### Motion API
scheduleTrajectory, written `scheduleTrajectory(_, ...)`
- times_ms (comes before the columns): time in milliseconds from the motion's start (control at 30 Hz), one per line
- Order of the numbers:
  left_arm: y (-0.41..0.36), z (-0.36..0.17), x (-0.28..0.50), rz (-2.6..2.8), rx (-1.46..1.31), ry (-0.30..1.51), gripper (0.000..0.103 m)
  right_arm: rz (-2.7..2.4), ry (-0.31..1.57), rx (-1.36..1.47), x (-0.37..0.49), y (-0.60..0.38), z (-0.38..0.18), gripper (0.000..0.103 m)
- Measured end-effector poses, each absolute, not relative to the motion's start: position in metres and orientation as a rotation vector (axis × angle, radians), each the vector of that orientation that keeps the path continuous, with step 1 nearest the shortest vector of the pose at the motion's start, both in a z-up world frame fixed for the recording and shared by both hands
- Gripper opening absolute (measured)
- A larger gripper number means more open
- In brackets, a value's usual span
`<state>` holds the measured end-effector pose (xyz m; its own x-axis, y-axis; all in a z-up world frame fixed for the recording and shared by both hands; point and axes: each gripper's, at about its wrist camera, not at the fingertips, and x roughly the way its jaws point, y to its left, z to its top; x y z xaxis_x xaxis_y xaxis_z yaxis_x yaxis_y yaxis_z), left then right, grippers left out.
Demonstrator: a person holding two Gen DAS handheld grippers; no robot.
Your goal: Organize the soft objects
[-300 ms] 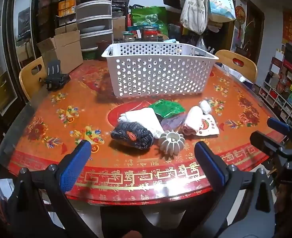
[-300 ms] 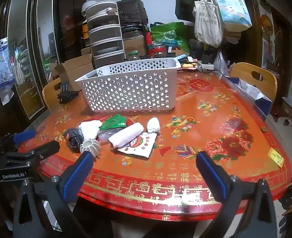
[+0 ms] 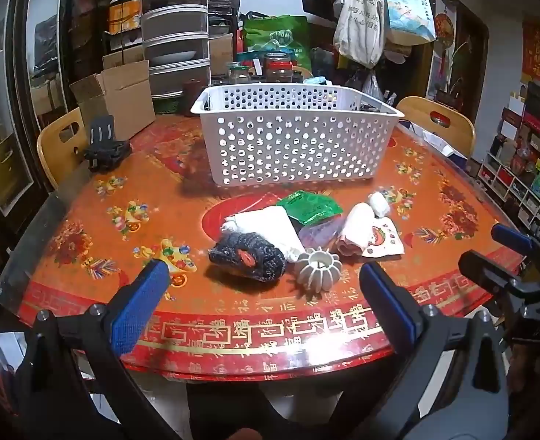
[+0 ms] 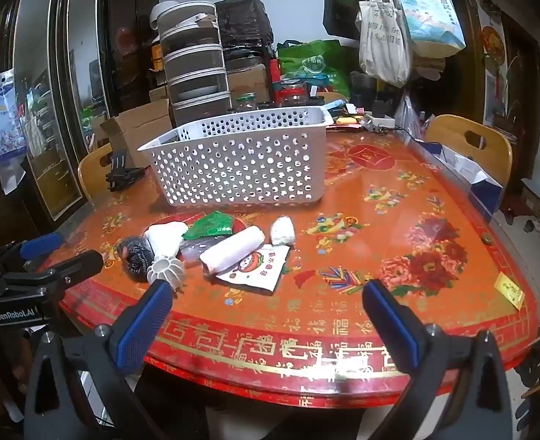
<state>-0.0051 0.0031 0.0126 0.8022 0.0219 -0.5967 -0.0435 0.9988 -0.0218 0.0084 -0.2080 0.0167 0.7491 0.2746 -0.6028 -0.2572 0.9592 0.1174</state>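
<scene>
Left wrist view: the left gripper [image 3: 262,293] hung at the near table edge, jaws wide apart with nothing between them. The soft stuff sat bunched mid-table, in front of the white basket [image 3: 292,139]: a dark knitted piece [image 3: 248,255], a white cloth [image 3: 266,225], a green packet [image 3: 310,209], a pink-white roll [image 3: 354,231]. I'd say start with the knitted piece, closest in, and pinch it across the middle so it doesn't flop. Compared with the earlier frame, nothing obvious had shifted here.

Right wrist view: the right gripper [image 4: 266,306] was also spread wide and empty, short of the pile. The ribbed white ball [image 4: 165,269] sat just past its left finger. Same framing as earlier, no real change.
</scene>
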Motion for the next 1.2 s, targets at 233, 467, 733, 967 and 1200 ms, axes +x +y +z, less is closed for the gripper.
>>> scheduleTrajectory(233,0.0032,0.0120,-0.0077,0.026,-0.040,0.637,0.103,0.297,0.666,0.024,0.0067,-0.2065,0.0177,0.103)
scheduleTrajectory(467,0.0028,0.0125,-0.0064,0.021,-0.044,0.641,0.103,0.294,0.672,0.026,0.0079,-0.2061,0.0149,0.103)
scheduleTrajectory(733,0.0033,0.0147,-0.0060,0.018,-0.043,0.644,0.103,0.296,0.676,0.024,0.0072,-0.2055,0.0144,0.103)
scheduleTrajectory(967,0.0035,0.0141,-0.0058,0.018,-0.044,0.645,0.103,0.295,0.676,0.024,0.0071,-0.2040,0.0143,0.103)
scheduleTrajectory(1200,0.0040,0.0136,-0.0056,0.019,-0.045,0.645,0.103,0.294,0.676,0.026,0.0067,-0.2017,0.0148,0.103)
